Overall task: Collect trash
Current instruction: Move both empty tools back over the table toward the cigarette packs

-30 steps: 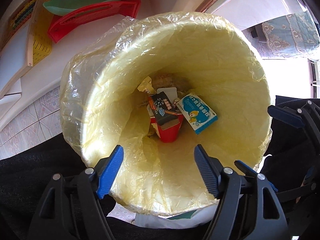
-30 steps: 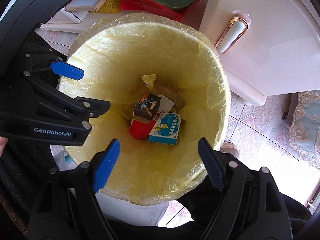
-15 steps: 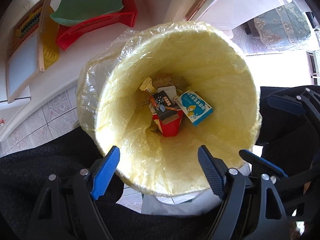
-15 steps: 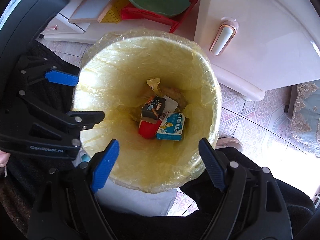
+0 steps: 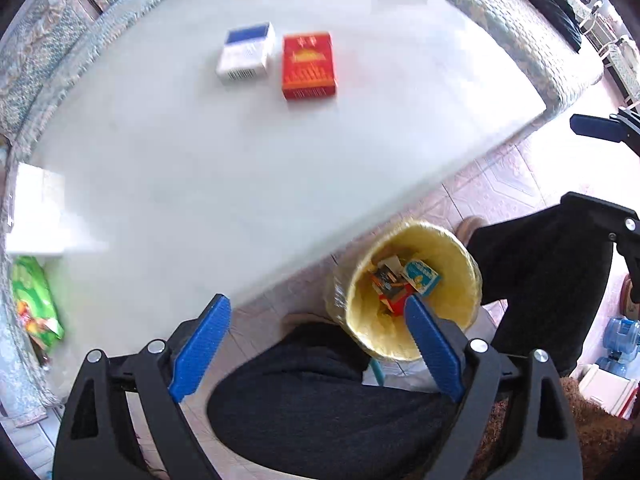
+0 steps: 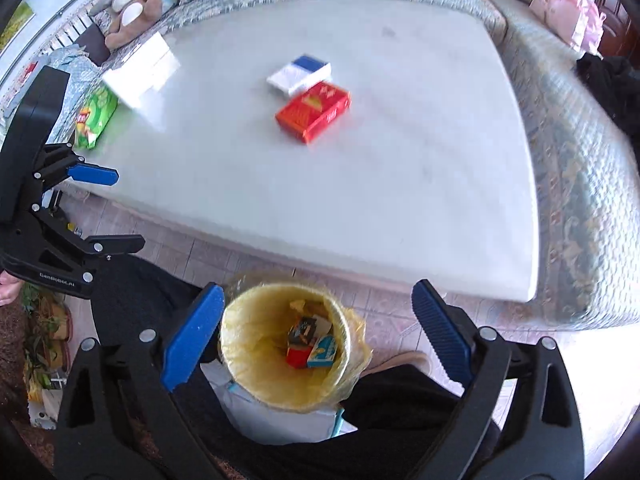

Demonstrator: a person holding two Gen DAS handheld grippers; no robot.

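Note:
A yellow-lined trash bin [image 5: 448,280] [image 6: 248,340] stands on the floor at the table's near edge, holding a blue box, a red cup and other wrappers. On the white table [image 5: 200,152] [image 6: 400,200] lie a red box [image 5: 308,65] [image 6: 314,111] and a blue-and-white box [image 5: 246,53] [image 6: 299,73], side by side. My left gripper [image 5: 316,348] is open and empty, high above the bin. My right gripper [image 6: 316,336] is open and empty, also above the bin.
A green snack bag [image 5: 34,300] [image 6: 96,114] lies at the table's left end beside a white box [image 6: 140,68]. A patterned sofa [image 6: 580,160] wraps the table, with a plush toy [image 6: 130,4]. Dark trouser legs [image 5: 320,400] flank the bin. Water bottles [image 5: 620,340] stand at right.
Both grippers have risen far above the bin and tilted up toward the table. The bin looks much smaller, and the table with its two boxes has come into view.

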